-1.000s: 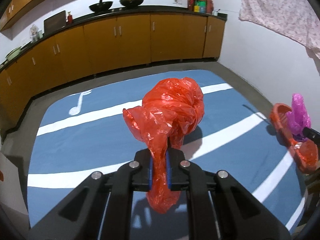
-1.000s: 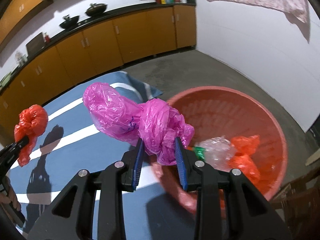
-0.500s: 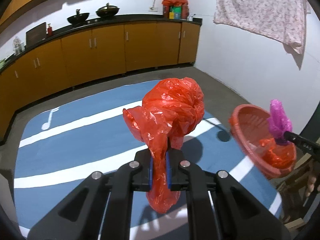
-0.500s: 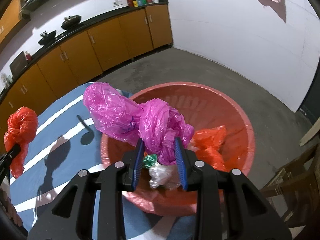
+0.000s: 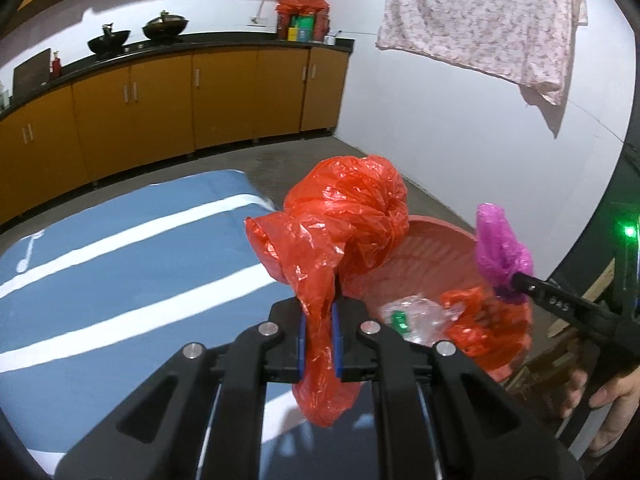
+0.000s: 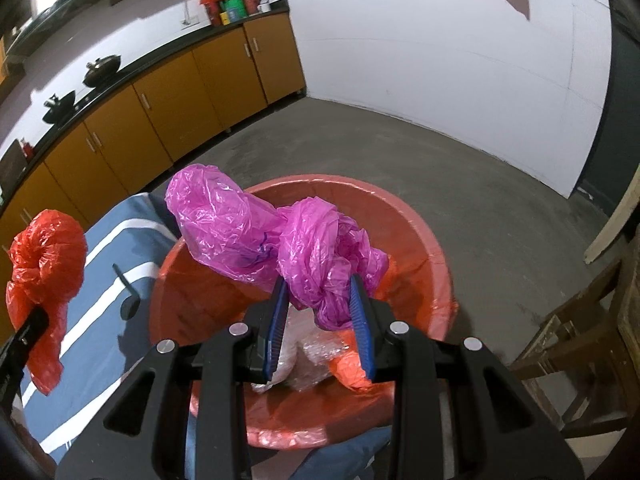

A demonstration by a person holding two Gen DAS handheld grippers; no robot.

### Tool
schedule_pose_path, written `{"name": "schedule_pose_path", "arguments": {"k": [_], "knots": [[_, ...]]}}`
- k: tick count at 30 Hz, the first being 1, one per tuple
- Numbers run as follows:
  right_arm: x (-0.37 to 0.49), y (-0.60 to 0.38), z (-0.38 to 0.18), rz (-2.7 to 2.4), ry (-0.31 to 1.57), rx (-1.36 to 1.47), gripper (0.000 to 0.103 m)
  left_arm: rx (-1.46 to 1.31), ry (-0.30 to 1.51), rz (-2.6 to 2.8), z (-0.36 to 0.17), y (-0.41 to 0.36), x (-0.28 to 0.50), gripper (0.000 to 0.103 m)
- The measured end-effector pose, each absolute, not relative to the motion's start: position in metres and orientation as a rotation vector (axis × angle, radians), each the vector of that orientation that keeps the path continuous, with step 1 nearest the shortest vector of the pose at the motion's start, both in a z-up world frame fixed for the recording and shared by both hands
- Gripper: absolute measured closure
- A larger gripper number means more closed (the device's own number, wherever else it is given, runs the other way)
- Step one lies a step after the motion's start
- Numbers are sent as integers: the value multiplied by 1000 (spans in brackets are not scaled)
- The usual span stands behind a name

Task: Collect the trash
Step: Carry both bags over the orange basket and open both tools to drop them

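Only in the left wrist view was a person's hand (image 5: 608, 396) seen, wrapped round the handle of the right hand-held gripper (image 5: 514, 280) at the far side of the red basin (image 5: 436, 236); only in the right wrist view was a wooden chair (image 6: 568, 344) shown beside that basin. The left hand-held gripper (image 5: 319, 330) was clamped on the neck of a crumpled red plastic bag (image 5: 340, 220), held above the basin's near edge. The right hand-held gripper (image 6: 320, 312) was closed on a knotted, glossy magenta plastic bag (image 6: 280, 240), held over the basin. Clear wrapping (image 6: 304, 364) and orange plastic (image 6: 352, 364) lay inside the round, ribbed basin. The basin stood on a grey concrete floor (image 6: 460, 168), partly on a blue, white-striped mat (image 5: 120, 264). Beyond it, orange cabinets (image 5: 160, 100) ran under a dark desk.
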State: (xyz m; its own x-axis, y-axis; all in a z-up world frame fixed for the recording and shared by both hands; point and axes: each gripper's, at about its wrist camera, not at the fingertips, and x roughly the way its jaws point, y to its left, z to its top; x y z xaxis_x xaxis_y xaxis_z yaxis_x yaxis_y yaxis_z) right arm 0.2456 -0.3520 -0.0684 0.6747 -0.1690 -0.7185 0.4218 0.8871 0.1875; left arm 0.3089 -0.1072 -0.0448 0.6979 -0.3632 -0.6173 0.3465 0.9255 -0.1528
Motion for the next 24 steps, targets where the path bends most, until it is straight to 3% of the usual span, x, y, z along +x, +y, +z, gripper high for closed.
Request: {"name": "schedule_pose_path", "arguments": {"k": [18,21,23,24], "knots": [[246,-385,-71,-328,702,467,69,10,718,-540,-63,-191,311,91],[245,-393,-71,-300,685,515,63,-1,735,-549,-66,-199,317,82],[243,-397,-72,-284,677,543,59,-9,748,-550,-70,-200,319,66],[242,-399,-72,-281,674,548,55,-12,750,-549,-71,-199,319,63]]}}
